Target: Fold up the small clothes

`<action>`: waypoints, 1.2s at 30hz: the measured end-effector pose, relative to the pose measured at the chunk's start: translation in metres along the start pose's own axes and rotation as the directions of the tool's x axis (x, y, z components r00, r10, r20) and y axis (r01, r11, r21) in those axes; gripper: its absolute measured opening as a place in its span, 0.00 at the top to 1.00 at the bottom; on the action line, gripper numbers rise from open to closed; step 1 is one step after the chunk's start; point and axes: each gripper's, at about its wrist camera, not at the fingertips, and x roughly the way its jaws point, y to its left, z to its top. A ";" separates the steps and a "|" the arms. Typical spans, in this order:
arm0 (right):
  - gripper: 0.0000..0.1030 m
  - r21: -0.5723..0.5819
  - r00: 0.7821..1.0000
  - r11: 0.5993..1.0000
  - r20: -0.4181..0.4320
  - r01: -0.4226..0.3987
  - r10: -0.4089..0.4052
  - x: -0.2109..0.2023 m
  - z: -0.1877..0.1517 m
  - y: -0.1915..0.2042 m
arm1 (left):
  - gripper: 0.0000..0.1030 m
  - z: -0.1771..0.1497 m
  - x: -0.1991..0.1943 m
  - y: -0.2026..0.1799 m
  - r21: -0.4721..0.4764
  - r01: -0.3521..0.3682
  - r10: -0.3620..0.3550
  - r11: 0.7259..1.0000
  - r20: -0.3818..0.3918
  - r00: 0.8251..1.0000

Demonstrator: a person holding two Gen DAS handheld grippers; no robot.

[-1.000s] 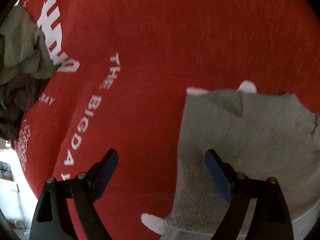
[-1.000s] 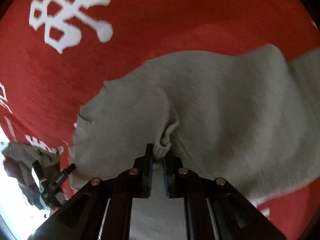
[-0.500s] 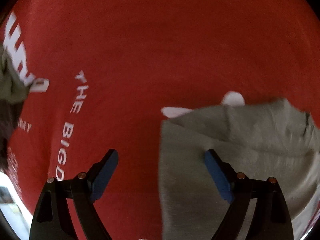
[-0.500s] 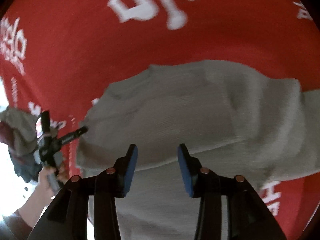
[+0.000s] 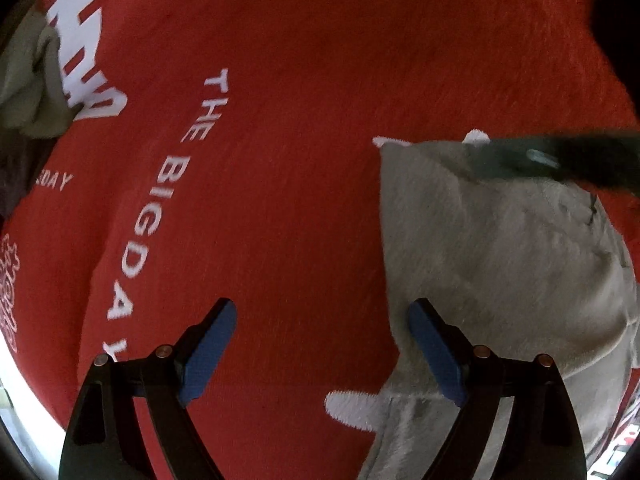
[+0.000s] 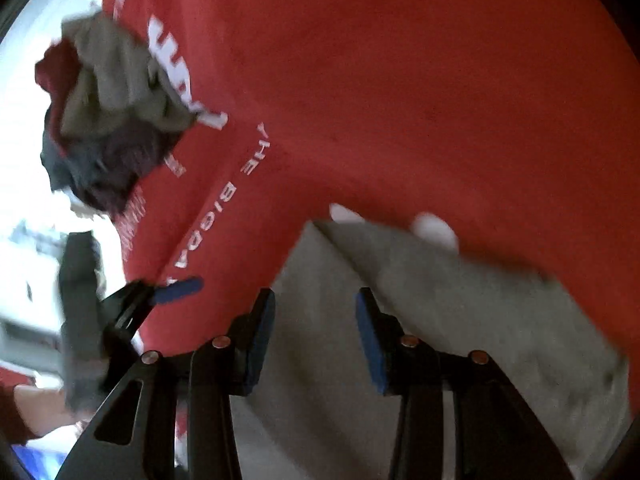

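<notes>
I have both tools empty, left gripper (image 5: 322, 354) spread wide, right gripper (image 6: 316, 340) narrower, hovering over the grey garment (image 5: 500, 264) lying flat on the red cloth (image 5: 320, 80), presumably free for the next fold, unfolded pile (image 6: 108, 120) well apart.

Wide bare stretch of red cloth (image 5: 320, 80) lying open ahead of left gripper (image 5: 322, 344). Crumpled clothes pile (image 6: 108, 120) sitting far left at cloth edge. Grey garment (image 5: 500, 260) occupying right side.
</notes>
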 end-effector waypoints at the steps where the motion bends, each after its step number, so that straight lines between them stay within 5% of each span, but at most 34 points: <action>1: 0.56 -0.032 0.999 0.999 -0.033 0.028 -0.029 0.018 0.012 0.005 | 0.13 -0.002 0.001 0.003 -0.012 0.005 -0.005 1.000 0.004 1.000; 6: 0.56 -0.072 0.989 0.996 -0.137 0.053 -0.063 0.064 0.035 0.011 | 0.13 -0.008 0.000 0.010 -0.059 0.044 -0.043 0.997 0.017 0.999; 9: 0.93 -0.086 0.975 0.995 -0.214 0.049 -0.066 0.071 0.030 0.012 | 0.13 -0.009 -0.007 0.014 -0.069 0.038 -0.036 0.997 0.034 0.999; 14: 0.93 -0.167 0.988 0.985 -0.136 0.053 -0.077 0.054 0.041 0.037 | 0.13 -0.018 -0.012 0.014 -0.056 -0.015 0.018 0.998 0.053 0.998; 16: 0.93 -0.172 0.980 0.978 -0.137 0.119 -0.144 0.073 0.049 0.038 | 0.13 -0.020 -0.008 0.012 -0.054 -0.029 0.031 0.998 0.040 0.999; 18: 0.89 -0.177 0.970 0.969 -0.140 0.173 -0.199 0.088 0.047 0.038 | 0.13 -0.019 -0.008 0.012 -0.064 -0.032 0.034 0.997 0.035 0.999; 21: 0.54 -0.088 0.968 0.969 -0.080 0.230 -0.237 0.074 0.037 0.037 | 0.13 -0.017 -0.018 0.006 -0.059 -0.015 0.017 0.998 0.035 0.999; 22: 0.53 -0.070 0.971 0.972 -0.066 0.224 -0.228 0.064 0.032 0.036 | 0.13 -0.016 -0.023 0.002 -0.055 -0.006 0.009 0.998 0.039 0.999; 27: 0.53 0.118 0.983 0.976 0.008 0.183 -0.185 -0.013 -0.029 0.006 | 0.13 -0.007 -0.027 -0.034 -0.003 0.005 -0.005 1.000 0.049 0.999; 30: 0.53 0.255 0.967 0.937 0.028 0.239 -0.254 -0.051 -0.084 -0.030 | 0.13 -0.004 -0.007 -0.051 0.016 -0.059 0.058 0.998 0.019 0.998; 33: 0.54 0.390 0.943 0.864 -0.039 0.319 -0.330 -0.071 -0.145 -0.079 | 0.13 -0.005 0.001 -0.059 0.013 -0.095 0.095 0.995 -0.002 0.995; 34: 0.61 0.423 0.929 0.834 -0.059 0.354 -0.365 -0.078 -0.165 -0.093 | 0.13 -0.005 -0.002 -0.061 0.021 -0.106 0.106 0.994 -0.001 0.994; 36: 0.59 0.466 0.918 0.813 0.003 0.350 -0.397 -0.103 -0.197 -0.108 | 0.13 -0.009 -0.012 -0.069 0.061 -0.137 0.137 0.989 0.006 0.991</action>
